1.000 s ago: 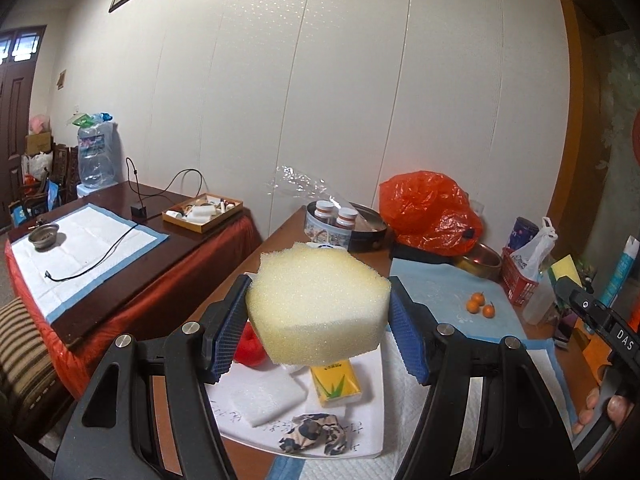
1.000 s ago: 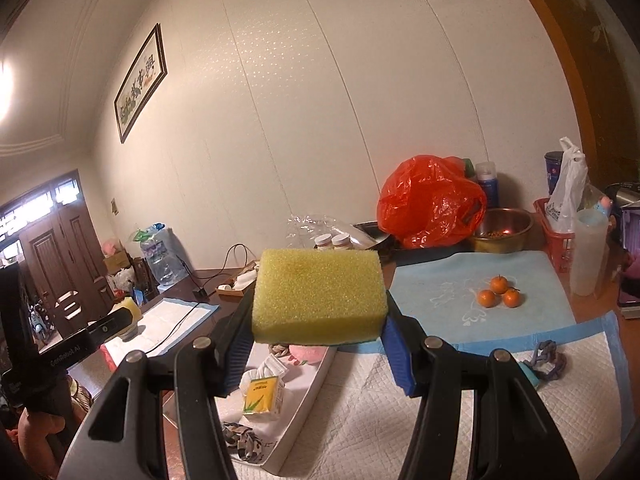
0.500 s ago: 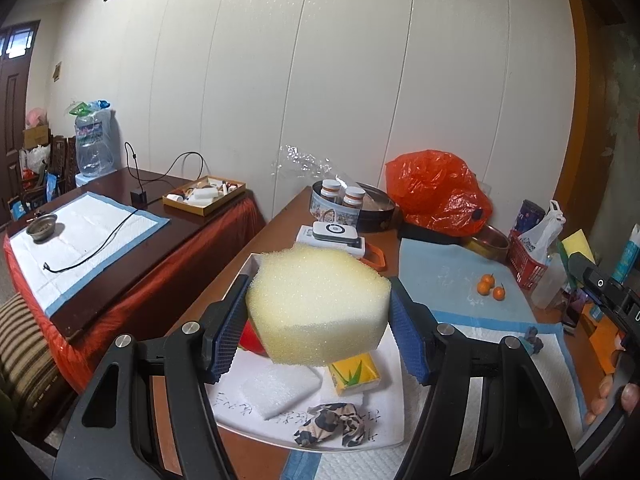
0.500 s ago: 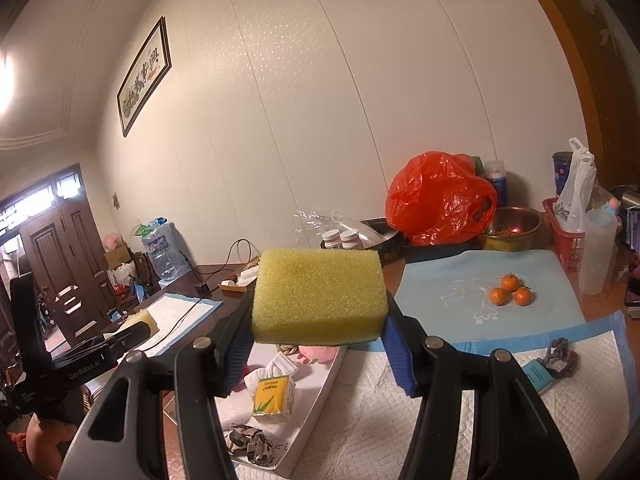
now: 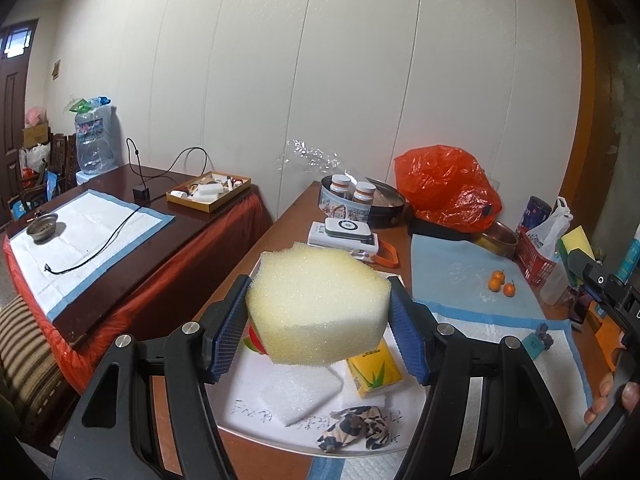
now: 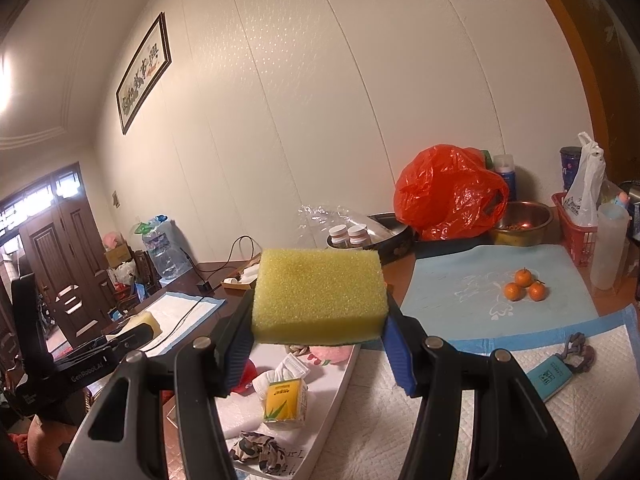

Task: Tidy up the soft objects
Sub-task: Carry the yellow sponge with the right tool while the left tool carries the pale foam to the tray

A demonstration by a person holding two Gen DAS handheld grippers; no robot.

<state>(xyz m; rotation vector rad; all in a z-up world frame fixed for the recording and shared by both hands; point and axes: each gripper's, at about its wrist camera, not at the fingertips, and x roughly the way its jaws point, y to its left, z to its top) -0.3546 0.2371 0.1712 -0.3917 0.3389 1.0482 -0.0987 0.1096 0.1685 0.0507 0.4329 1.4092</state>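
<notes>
Left gripper (image 5: 318,320) clamped partway closed on a pale sponge (image 5: 316,306): porous, cream-yellow, corners cut to an uneven polygon, bulging between the blue pads. Held in the air above the near-left tray (image 5: 248,416), over a white foam pad (image 5: 300,390) and yellow tissue pack (image 5: 374,372). Right gripper (image 6: 318,340) likewise squeezing a yellow sponge (image 6: 318,296): rectangular, coarse-pored, darker green underside, hanging above the tray's far end.

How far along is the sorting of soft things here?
Done: the white tray already holds a foam pad, tissue pack and camouflage cloth. In hand: left gripper clamps a pale sponge, right gripper a yellow sponge. Left: both sponges unplaced.
</notes>
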